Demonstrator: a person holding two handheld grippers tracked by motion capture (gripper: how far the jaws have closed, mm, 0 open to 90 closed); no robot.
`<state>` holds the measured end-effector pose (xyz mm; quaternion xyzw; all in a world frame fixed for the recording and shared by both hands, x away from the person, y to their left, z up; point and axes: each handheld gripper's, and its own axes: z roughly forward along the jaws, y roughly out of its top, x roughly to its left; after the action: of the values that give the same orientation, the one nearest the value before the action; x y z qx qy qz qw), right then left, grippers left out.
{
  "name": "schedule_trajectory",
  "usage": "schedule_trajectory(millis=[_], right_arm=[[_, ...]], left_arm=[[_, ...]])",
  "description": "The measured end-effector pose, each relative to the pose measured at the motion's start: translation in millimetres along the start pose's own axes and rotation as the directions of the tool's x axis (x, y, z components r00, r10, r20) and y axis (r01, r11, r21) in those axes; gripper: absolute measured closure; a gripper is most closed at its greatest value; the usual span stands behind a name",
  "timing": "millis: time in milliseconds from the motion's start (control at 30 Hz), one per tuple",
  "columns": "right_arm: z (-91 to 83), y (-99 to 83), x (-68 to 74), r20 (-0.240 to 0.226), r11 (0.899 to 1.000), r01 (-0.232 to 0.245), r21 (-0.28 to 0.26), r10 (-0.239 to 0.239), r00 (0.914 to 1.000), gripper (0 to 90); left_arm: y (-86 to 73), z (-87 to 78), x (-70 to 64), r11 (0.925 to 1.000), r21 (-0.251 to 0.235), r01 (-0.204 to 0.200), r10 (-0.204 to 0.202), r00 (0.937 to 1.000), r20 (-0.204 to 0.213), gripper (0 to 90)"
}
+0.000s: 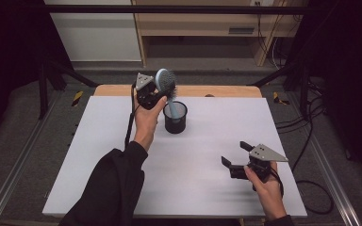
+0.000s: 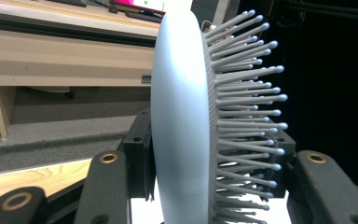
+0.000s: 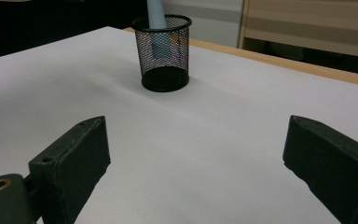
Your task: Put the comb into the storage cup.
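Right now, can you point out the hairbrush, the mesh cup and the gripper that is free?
hairbrush (image 2: 179, 121), left gripper view, smooth blue back of its head.
mesh cup (image 3: 164, 51), right gripper view, its black mesh wall.
right gripper (image 1: 238, 157), high view, between its open fingers.

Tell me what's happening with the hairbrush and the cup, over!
Left hand-held gripper shut on hairbrush head. Handle down inside mesh cup. Right hand-held gripper open, holding nothing. Nothing in the way.
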<state>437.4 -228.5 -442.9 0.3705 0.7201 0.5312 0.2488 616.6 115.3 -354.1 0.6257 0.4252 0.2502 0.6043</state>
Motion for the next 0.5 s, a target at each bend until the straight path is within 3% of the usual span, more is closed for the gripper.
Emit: schedule_trajectory(millis=[200, 500], right_arm=[[0.7, -0.1, 1.1, -0.011, 1.0, 0.005, 0.004, -0.005, 0.9999, 7.2], [-0.2, -0.5, -0.1, -0.012, 1.0, 0.004, 0.005, -0.004, 0.9999, 7.2]], left_arm=[[-1.5, 1.3, -0.5, 0.9997, 0.014, -0.019, 0.019, 0.9998, 0.0, 49.2], [-2.3, 1.0, -0.5, 0.9998, 0.006, -0.017, 0.017, 0.9999, -0.003, 49.0]])
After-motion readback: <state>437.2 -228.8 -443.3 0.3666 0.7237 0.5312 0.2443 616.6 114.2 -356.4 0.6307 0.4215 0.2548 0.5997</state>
